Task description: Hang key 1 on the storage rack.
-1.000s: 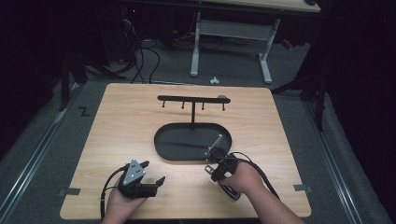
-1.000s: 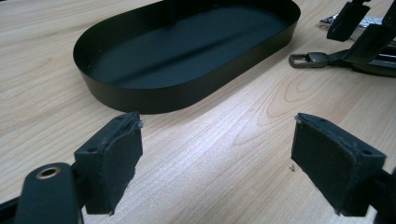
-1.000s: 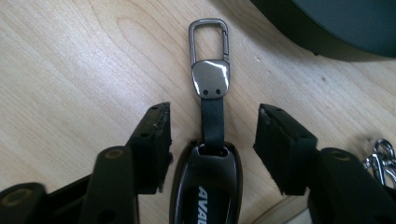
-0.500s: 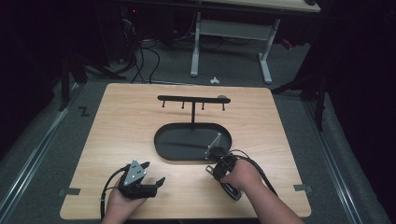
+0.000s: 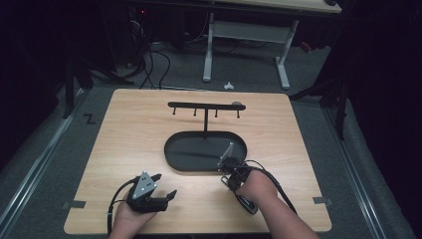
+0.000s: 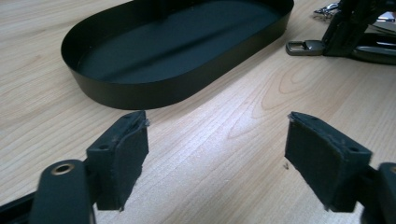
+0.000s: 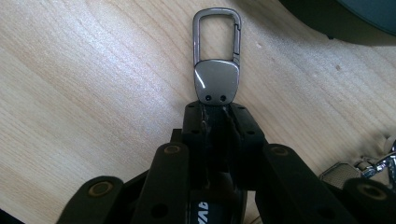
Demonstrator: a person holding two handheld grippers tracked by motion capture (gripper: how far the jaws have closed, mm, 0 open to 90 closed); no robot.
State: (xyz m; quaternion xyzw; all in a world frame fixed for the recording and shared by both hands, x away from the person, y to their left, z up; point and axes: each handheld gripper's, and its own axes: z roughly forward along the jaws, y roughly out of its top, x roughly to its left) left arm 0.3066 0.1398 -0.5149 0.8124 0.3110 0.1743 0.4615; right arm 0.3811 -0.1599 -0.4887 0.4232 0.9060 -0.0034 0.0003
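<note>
Wooden table (image 5: 149, 129) is carrying everything; its near edge is getting cut off by the bottom of the high view, along with both forearms. Black oval tray (image 5: 184, 149) is sitting mid-table, a hook rack (image 5: 205, 105) standing at its far side; the tray floor is looking bare, though it is dark and hard to read. Left gripper (image 5: 165, 186) is resting on the table near the tray, jaws partly apart with only wood between them, having just been closing. Right gripper (image 7: 217, 109) is pinching the strap end of a metal carabiner keychain (image 7: 217, 70), jaws having just closed on it. The keychain is lying flat on the table just outside the tray's near rim; its strap is hidden inside the jaws.
</note>
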